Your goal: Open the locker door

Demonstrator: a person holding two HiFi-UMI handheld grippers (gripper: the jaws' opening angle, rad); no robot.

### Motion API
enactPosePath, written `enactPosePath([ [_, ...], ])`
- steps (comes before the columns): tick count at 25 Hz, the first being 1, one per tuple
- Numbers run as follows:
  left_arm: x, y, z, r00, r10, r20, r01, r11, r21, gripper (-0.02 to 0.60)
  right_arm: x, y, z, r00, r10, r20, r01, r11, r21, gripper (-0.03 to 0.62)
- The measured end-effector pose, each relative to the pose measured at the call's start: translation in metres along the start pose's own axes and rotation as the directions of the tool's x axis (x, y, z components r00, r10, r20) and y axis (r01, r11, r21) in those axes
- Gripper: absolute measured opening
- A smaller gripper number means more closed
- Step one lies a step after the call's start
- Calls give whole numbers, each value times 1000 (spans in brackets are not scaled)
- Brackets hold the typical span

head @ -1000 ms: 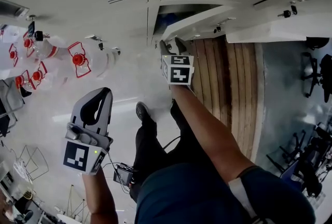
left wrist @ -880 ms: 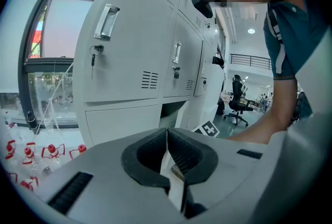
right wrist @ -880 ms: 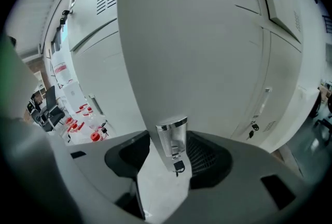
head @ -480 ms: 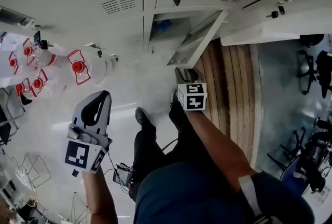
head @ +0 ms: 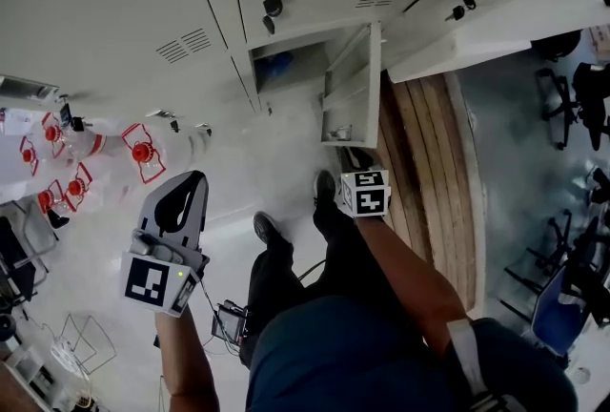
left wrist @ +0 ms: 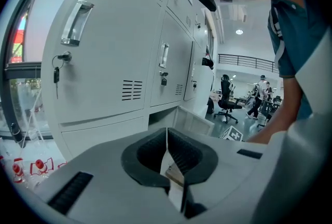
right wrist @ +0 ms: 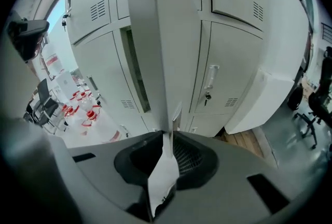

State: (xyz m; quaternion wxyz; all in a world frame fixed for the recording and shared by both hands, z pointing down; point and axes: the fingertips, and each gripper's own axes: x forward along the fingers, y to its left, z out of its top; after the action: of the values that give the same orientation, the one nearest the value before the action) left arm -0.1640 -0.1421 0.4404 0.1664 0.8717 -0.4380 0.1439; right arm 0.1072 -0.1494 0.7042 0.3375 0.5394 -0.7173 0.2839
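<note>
Swung outward, locker door (head: 355,81) is pinched by just-closing right tongs (right wrist: 169,140); left tongs (left wrist: 167,137) clenched.

The locker door (head: 355,81) juts from the lockers (head: 114,0), wooden boards (head: 419,172) to its right.

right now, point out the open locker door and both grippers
locker door (head: 355,81), head view, on its inner face
right gripper (head: 353,154), head view, between the tips of its jaws
left gripper (head: 188,177), head view, between the tips of its jaws
</note>
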Motion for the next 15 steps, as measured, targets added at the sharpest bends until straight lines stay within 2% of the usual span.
enactPosePath([
  [3, 5, -7, 4, 1000, -18, -13, 18, 1000, 21, 26, -7, -22, -7, 999, -33, -11, 32, 999, -42, 77],
  [8, 14, -19, 14, 999, -43, -18, 44, 998, 44, 26, -19, -88, -19, 988, -153, -31, 154, 987, 37, 66],
  [15, 21, -40, 23, 997, -68, -34, 70, 996, 62, 26, -23, -143, -20, 986, -147, -75, 152, 987, 56, 57],
])
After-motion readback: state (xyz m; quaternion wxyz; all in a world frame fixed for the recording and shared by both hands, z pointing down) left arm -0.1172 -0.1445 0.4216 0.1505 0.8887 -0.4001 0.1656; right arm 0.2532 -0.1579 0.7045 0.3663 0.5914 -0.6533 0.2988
